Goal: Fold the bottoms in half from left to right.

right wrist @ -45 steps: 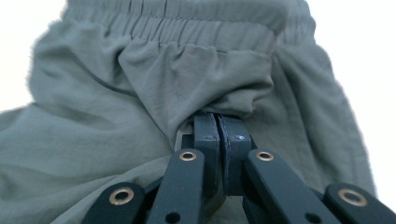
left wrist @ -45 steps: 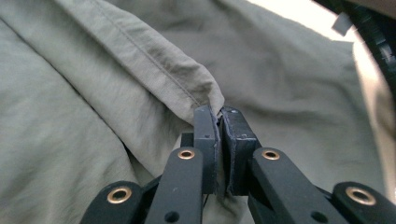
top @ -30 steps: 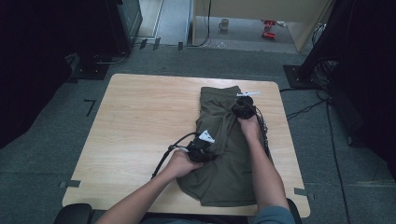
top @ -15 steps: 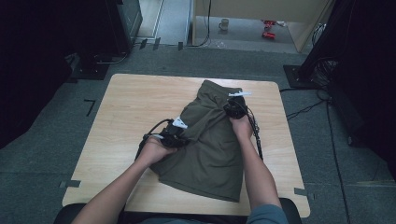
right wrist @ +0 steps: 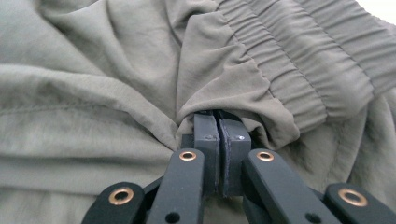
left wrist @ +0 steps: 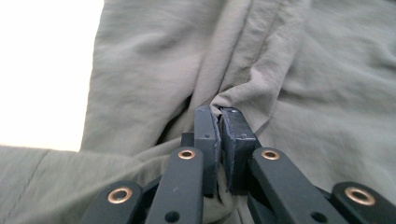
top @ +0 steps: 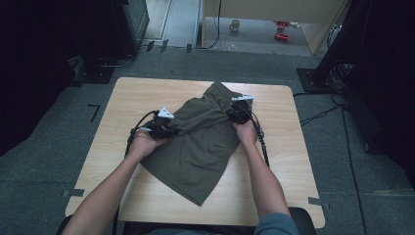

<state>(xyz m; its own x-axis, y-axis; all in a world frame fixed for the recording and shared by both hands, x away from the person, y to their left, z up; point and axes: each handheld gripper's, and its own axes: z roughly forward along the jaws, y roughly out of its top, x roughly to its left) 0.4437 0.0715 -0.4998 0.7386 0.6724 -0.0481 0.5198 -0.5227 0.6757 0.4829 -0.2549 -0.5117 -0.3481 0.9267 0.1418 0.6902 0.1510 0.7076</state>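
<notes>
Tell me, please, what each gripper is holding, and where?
Both pinch the olive shorts: left gripper a fabric fold, right gripper just below the elastic waistband.

Looks like a lab or recording studio rather than a home. Light wooden table [top: 147, 93] standing alone on grey carpet [top: 63, 137], tape marks [top: 93, 108] stuck to the floor at nine o'clock. Black curtains [top: 377, 73] at three o'clock, dark equipment rack [top: 129, 22] at eleven, loose cables [top: 323, 112] trailing at two, a mug [top: 235, 24] on the floor at twelve.
</notes>
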